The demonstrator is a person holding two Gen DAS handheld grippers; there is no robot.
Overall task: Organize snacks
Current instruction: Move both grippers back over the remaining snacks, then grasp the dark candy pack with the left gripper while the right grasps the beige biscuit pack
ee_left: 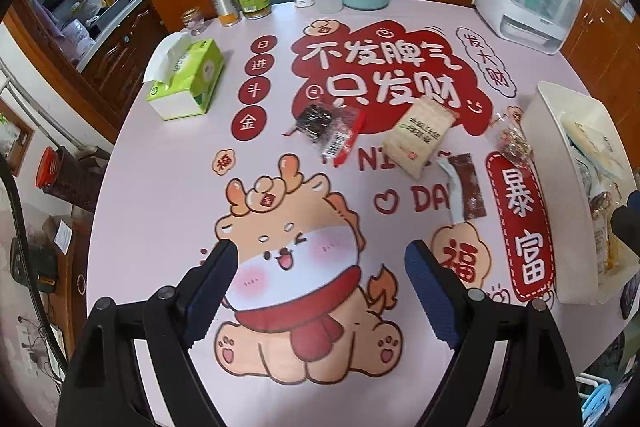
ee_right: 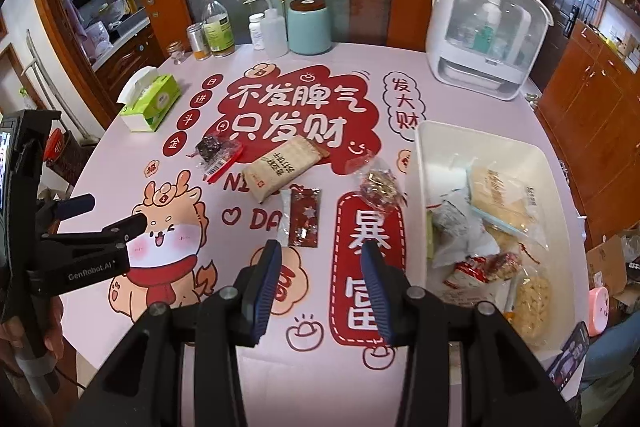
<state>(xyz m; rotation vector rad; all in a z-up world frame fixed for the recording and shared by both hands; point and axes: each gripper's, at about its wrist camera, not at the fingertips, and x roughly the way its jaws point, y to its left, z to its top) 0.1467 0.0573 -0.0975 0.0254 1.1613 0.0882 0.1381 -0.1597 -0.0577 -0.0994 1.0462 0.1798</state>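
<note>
Pink tablecloth (ee_right: 256, 367) showing red cartoon dragon print; tissue box (ee_right: 154, 103) showing green; canister (ee_right: 309, 29) showing teal; bin (ee_right: 420, 163) showing white.

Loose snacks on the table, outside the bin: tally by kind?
Dark snack in clear wrapper with red edge: 1
Beige biscuit pack: 1
Red-brown sachet: 1
Clear-wrapped nut candy: 1
Total: 4 loose. The white bin already holds several packs, too overlapped to count. Both grippers, left and right, are open and empty.
</note>
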